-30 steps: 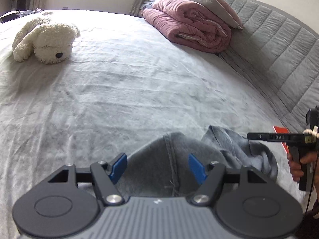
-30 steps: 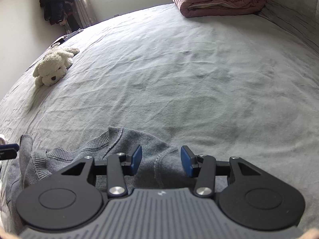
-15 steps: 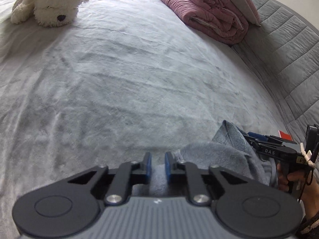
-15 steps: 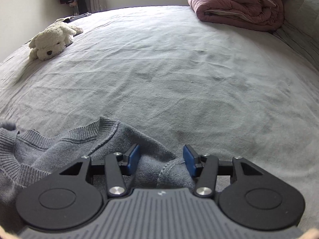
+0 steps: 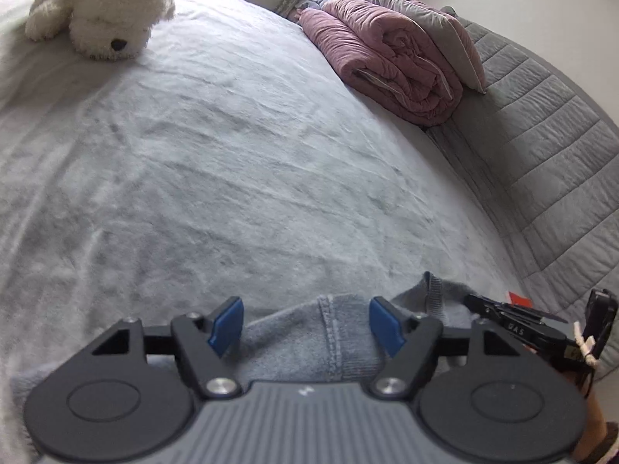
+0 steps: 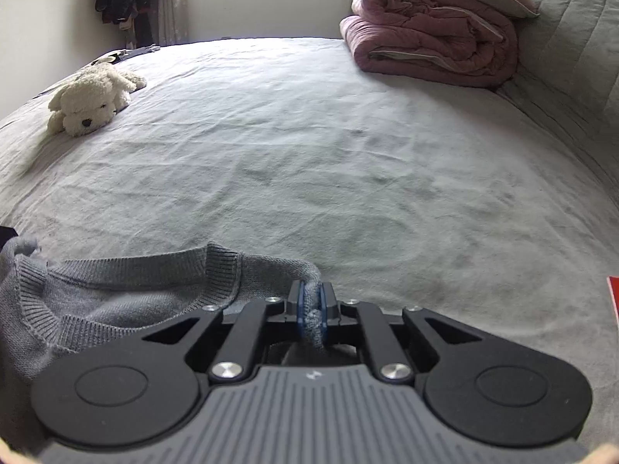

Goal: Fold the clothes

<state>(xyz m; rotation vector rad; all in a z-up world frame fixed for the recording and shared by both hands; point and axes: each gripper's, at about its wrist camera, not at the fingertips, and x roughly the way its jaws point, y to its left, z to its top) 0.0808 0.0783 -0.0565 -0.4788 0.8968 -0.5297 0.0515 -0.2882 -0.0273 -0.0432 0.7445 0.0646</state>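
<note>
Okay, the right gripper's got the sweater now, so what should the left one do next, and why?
Probably close the left gripper on the sweater. Its jaws have just opened again and stand apart, with a seamed fold of the knit lying between the blue fingers but not pressed. The right gripper has just closed and already pinches a fold, so a second hold seems needed before lifting or spreading it on the bed.

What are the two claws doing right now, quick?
Left claw: open, just reopened, the grey sweater lying loose between its pads.
Right claw: just closed, pinching a fold of the sweater.
</note>
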